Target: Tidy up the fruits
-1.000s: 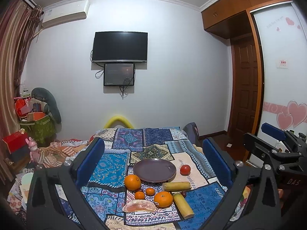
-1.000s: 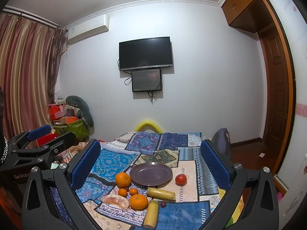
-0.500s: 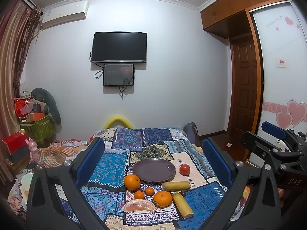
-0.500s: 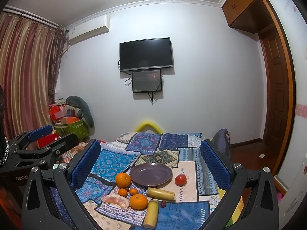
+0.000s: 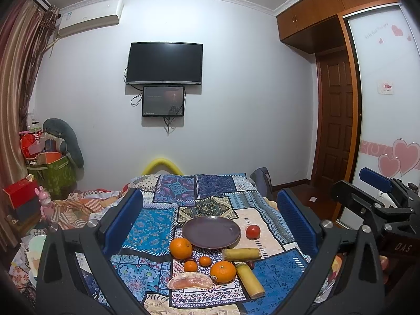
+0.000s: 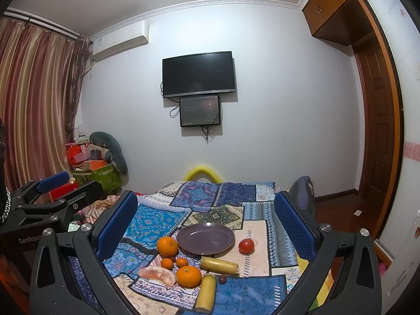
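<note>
Left tongs (image 5: 210,223): spread, empty, held above the fruit.
Right tongs (image 6: 206,221): spread, empty.
Fruit location: patchwork cloth, beside empty purple plate (image 6: 205,239).
Large orange (image 6: 167,246): likely firm; grip across widest part.
Tomato (image 6: 246,246): likely soft; pinch lightly.

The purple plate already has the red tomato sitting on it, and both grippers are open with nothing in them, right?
Not quite. The plate is bare; the tomato lies on the cloth beside it, to its right, as the left wrist view shows. The rest holds: the left gripper and the right gripper both have their jaws wide open with nothing in them.
</note>
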### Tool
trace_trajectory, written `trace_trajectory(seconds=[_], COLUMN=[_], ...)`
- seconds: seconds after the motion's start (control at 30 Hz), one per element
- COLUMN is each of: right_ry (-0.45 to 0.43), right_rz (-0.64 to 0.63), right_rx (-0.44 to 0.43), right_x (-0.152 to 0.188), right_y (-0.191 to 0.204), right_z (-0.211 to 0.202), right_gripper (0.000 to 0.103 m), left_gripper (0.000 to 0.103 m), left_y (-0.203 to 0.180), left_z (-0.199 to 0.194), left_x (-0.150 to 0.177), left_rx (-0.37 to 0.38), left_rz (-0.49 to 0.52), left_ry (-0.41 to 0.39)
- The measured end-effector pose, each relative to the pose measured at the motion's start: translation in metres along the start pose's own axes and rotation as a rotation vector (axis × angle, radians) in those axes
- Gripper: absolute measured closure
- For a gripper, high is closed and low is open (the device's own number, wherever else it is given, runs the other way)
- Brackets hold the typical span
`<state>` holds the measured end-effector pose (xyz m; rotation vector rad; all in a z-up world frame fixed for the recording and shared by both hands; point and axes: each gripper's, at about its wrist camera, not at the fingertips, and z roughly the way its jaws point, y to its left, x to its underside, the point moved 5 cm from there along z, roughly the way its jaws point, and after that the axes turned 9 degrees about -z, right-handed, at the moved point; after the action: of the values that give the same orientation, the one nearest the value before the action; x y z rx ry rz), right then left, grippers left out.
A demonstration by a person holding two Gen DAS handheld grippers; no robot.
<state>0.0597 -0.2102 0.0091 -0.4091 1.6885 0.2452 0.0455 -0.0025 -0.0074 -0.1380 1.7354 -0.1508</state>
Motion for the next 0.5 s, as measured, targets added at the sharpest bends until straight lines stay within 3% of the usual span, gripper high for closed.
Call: trace_trajectory(seconds=[0.5], right_ry=[0.003], right_rz=[-0.001], right_rx=[0.004], right_x=[0.0008], right_y=[-0.0035], right_z=[0.0024], right_gripper=[0.0], left_gripper=[0.0], left_y=[0.0024], left_z=[0.0011], left_x=[0.0002], left_rx=[-0.004], left_rz=[-0.002], left_ry=[0.002])
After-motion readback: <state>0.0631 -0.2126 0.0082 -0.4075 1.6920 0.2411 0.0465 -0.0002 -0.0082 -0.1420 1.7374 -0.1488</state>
